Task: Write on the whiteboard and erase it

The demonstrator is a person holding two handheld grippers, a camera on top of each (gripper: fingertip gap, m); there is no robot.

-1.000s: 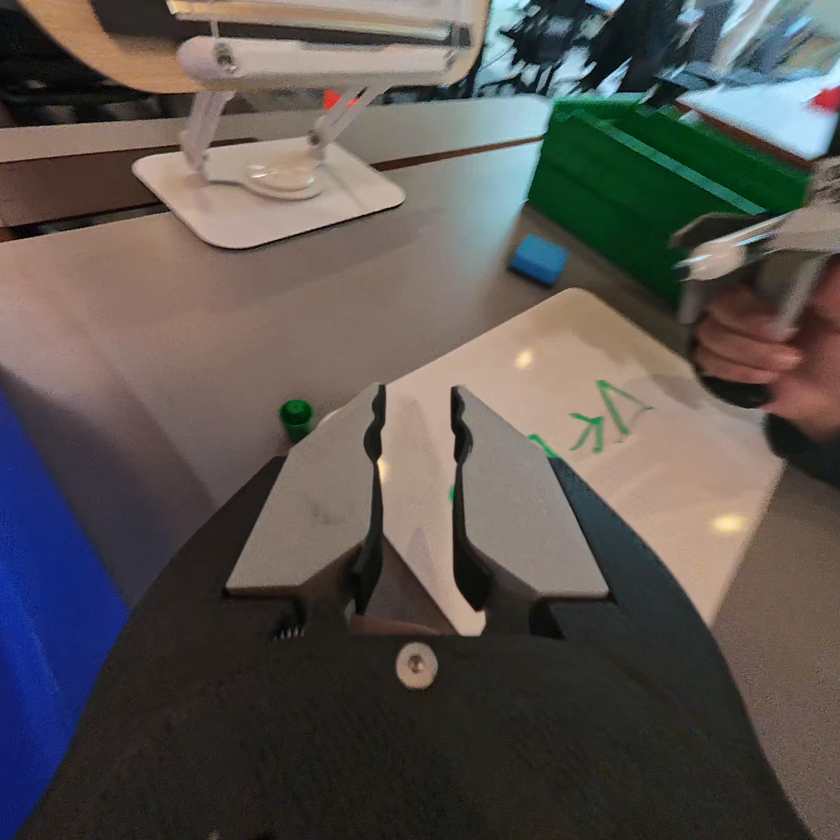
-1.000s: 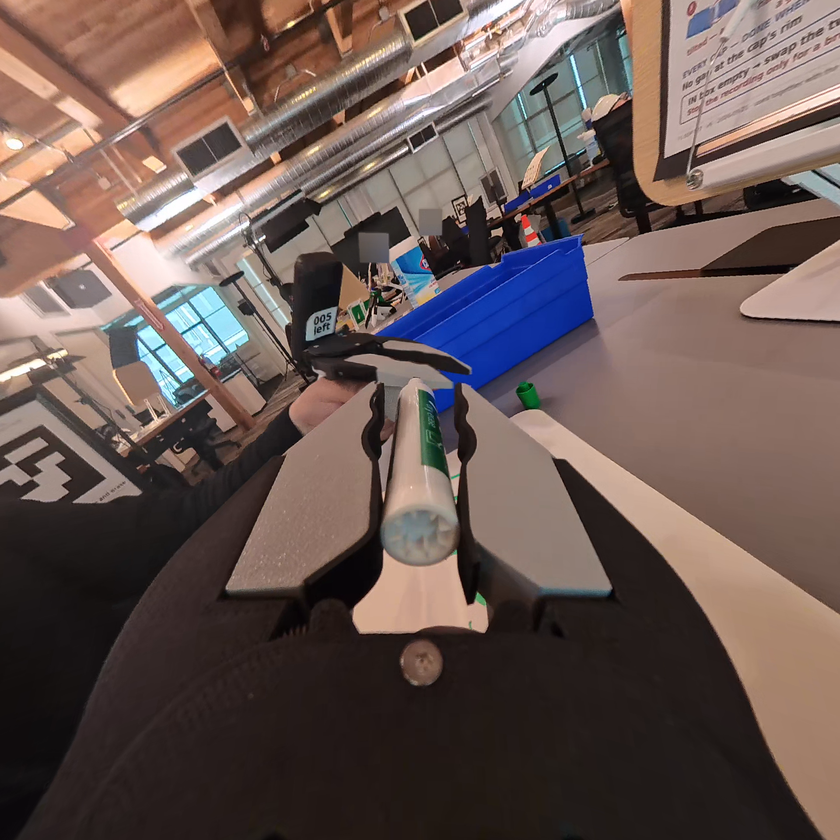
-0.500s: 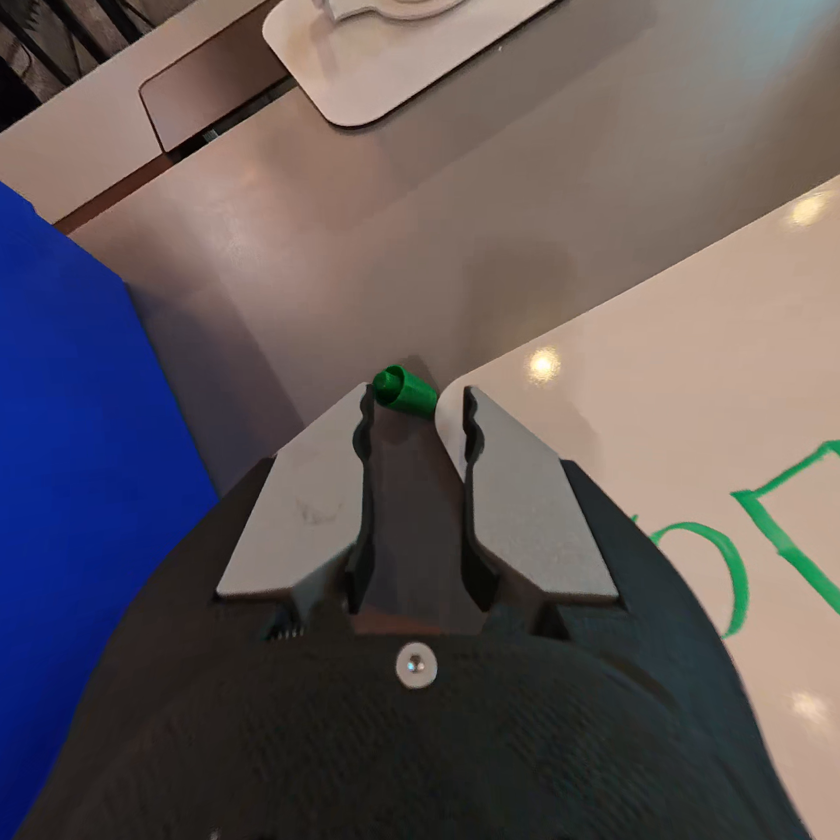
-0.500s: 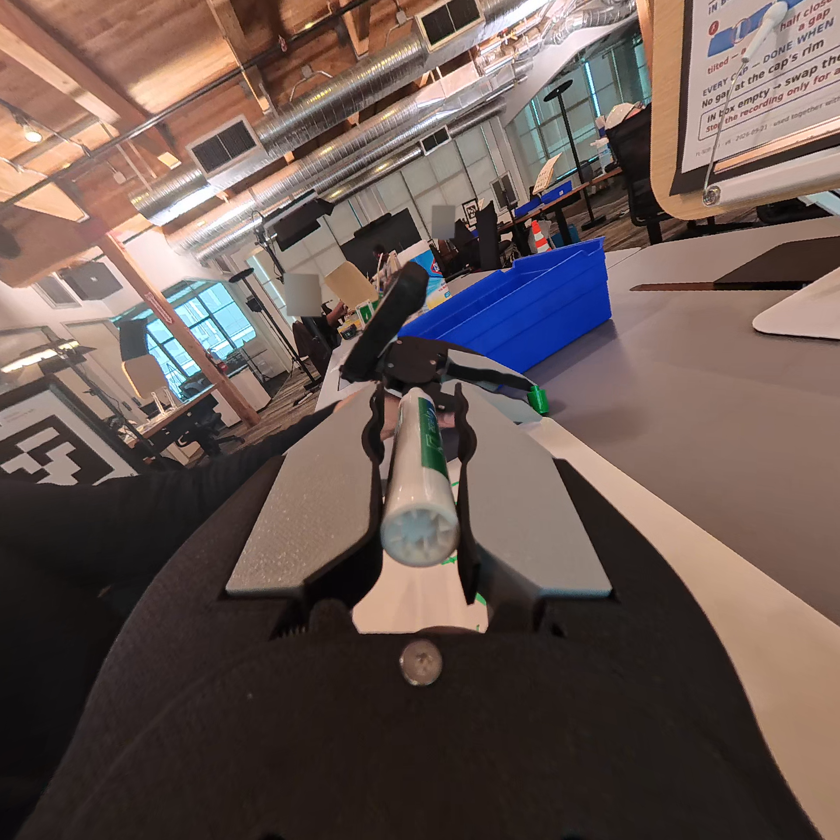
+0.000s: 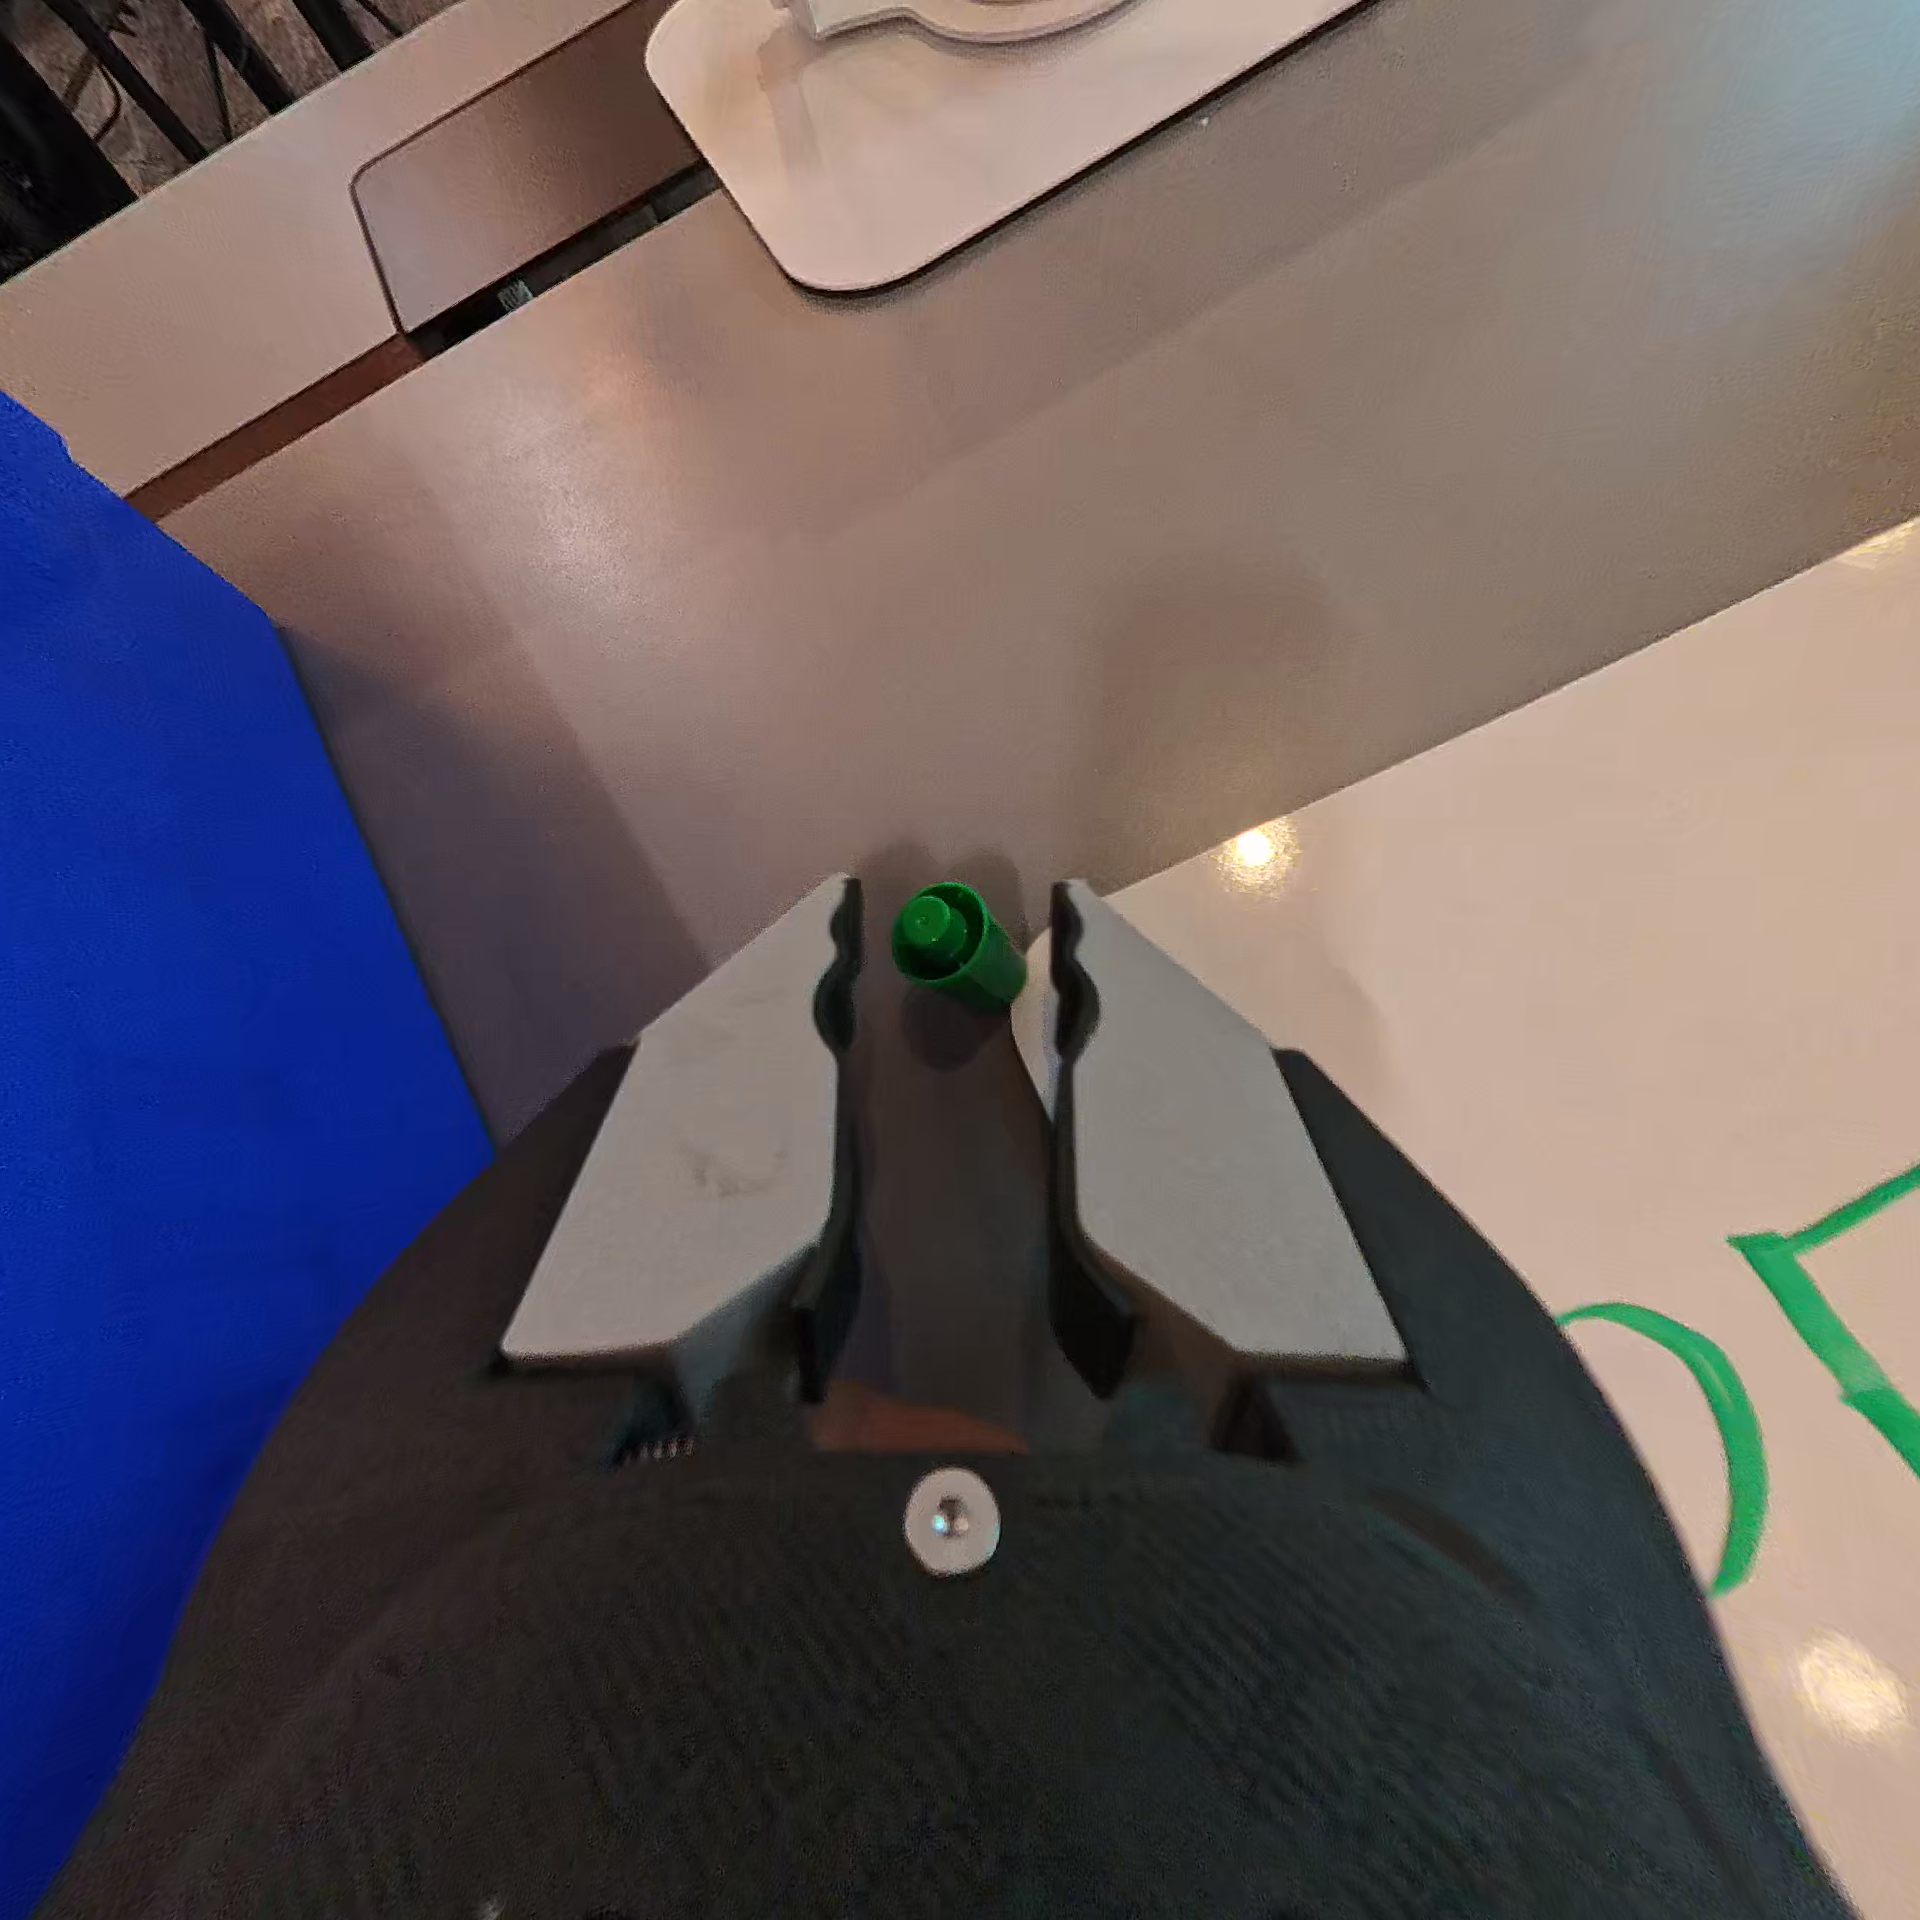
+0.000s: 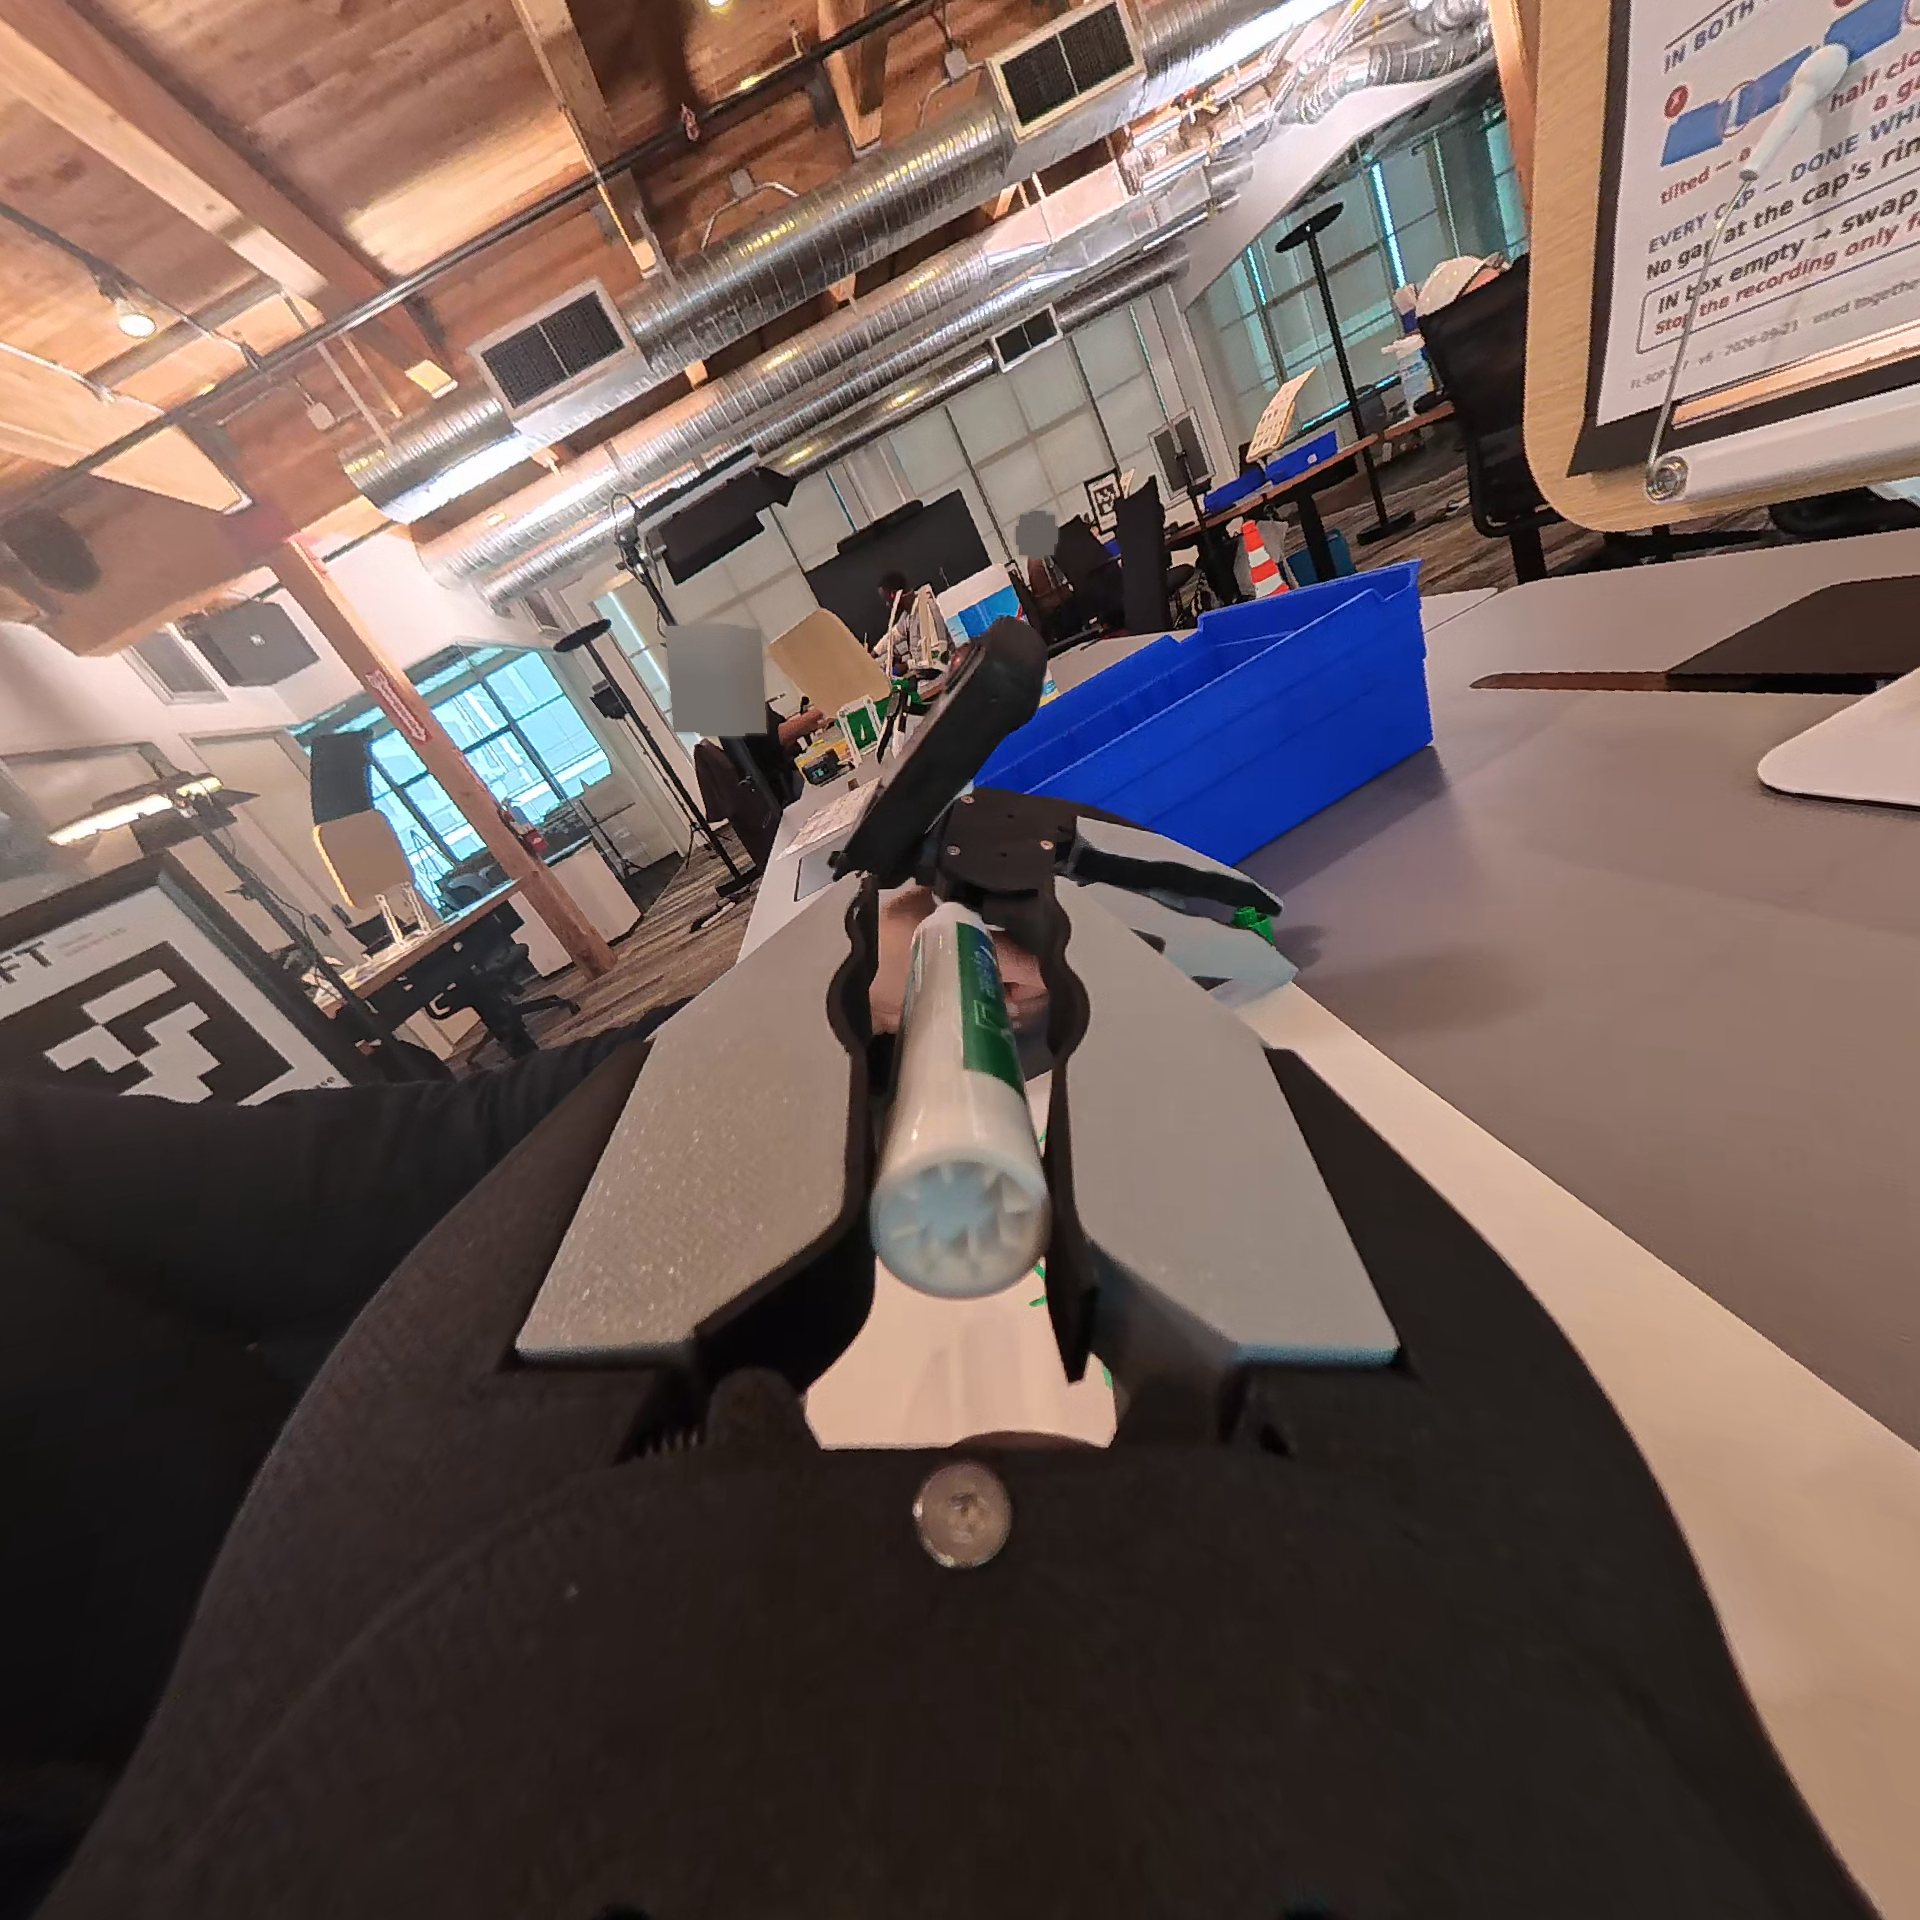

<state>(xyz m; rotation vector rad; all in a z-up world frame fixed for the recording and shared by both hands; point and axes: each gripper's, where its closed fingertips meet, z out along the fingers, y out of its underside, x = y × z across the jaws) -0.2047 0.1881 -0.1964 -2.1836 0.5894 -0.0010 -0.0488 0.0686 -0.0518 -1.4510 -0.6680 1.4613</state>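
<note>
A: What do we have at the left gripper point(image 5: 954, 935)?

B: Our jaws stand apart with a moderate gap, and nothing is held. The green cap point(image 5: 956, 961) lies on the grey table point(image 5: 935, 540) right between our fingertips, tilted on its side, with space left on either side of it. It sits just off the corner of the whiteboard point(image 5: 1507, 935).

A: And the board itself?

B: It lies flat on the table to our right, with green marks point(image 5: 1766, 1351) drawn on it. We leave what they say aside. A blue bin point(image 5: 177, 935) fills the left edge of the left wrist view, and a white stand base point(image 5: 987, 177) sits farther back.

A: The right gripper point(image 6: 956, 977)?

B: We have it clamped on the marker point(image 6: 961, 1101), a white barrel with a green label, lying along the fingers with its flat rear end toward the camera. Its tip is hidden from us.

A: Can we see the left gripper from the right wrist view?

B: Yes, it is ahead of our marker, low over the near corner of the whiteboard point(image 6: 1455, 1195), with a bit of the green cap point(image 6: 1252, 920) showing beside its fingers. The blue bin point(image 6: 1247, 707) stands behind it
</note>
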